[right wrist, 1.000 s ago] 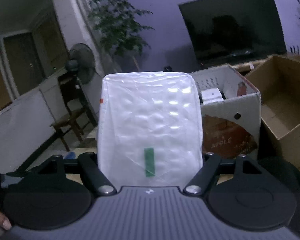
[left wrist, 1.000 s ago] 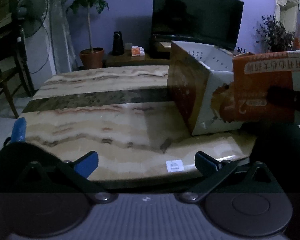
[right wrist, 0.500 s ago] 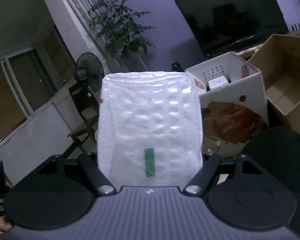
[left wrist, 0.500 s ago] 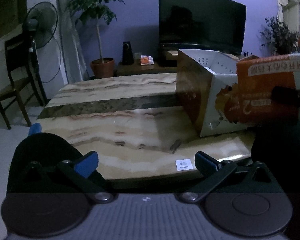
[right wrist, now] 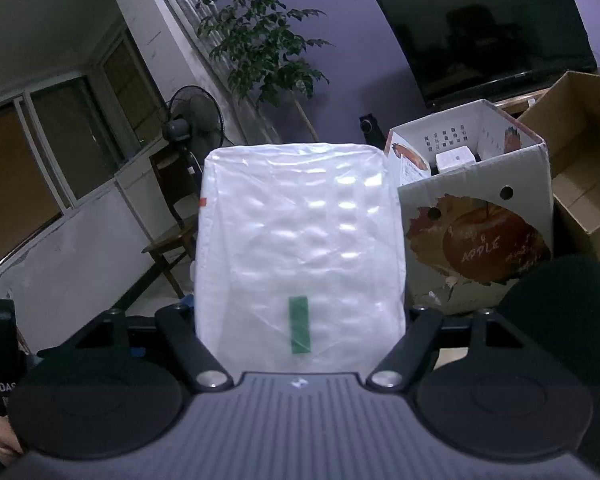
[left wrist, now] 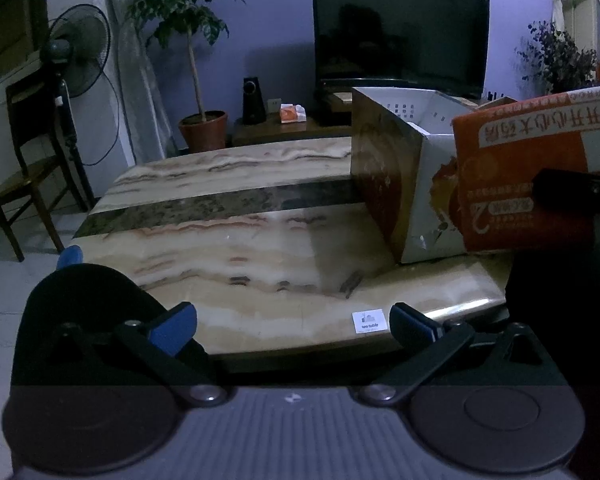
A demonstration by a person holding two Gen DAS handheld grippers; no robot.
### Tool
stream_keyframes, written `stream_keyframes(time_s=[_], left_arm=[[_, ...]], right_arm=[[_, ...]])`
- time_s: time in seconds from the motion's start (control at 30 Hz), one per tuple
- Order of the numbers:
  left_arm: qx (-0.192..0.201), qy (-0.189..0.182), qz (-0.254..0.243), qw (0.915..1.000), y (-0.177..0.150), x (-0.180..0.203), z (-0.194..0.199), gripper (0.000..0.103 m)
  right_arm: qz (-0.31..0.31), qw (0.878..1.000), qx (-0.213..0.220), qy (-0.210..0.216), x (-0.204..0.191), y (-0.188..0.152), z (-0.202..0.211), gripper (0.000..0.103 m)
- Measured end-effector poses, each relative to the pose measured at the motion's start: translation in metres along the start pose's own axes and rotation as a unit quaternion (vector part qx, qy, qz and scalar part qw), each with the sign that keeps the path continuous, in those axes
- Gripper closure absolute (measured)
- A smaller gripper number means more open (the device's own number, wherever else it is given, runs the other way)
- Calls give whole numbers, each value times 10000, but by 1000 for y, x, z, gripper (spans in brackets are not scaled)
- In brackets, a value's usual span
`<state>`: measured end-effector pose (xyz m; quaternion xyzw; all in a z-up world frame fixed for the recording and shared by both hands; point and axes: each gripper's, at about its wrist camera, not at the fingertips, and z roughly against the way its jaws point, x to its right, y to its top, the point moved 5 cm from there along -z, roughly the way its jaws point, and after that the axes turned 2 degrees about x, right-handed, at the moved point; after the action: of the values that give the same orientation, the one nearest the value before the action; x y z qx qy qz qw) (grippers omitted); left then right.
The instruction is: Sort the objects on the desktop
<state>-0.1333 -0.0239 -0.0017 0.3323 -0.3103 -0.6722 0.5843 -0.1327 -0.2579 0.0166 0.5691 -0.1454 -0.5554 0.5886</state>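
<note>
Left wrist view: left gripper (left wrist: 292, 324) spread, empty; marble table (left wrist: 240, 248) bare ahead; apple box (left wrist: 396, 184) at two o'clock.

Right wrist view: right gripper (right wrist: 300, 320) clamped a white packet (right wrist: 300, 232), box at two o'clock holding items; packet apparently unsorted.

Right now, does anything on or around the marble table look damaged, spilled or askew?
Only minor wear: the apple box has torn, peeling print at its lower front corner. Nothing has spilled. The white pack sits squarely between the right gripper fingers, and the left gripper is empty.
</note>
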Motion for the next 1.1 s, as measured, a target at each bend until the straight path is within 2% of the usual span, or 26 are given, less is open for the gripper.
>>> stream_keyframes(time_s=[1.1], left_arm=[[-117,47,-68,9999,-3,2,-4,1]], right_arm=[[66,9998,-154,96,-7,-5,-3,26]])
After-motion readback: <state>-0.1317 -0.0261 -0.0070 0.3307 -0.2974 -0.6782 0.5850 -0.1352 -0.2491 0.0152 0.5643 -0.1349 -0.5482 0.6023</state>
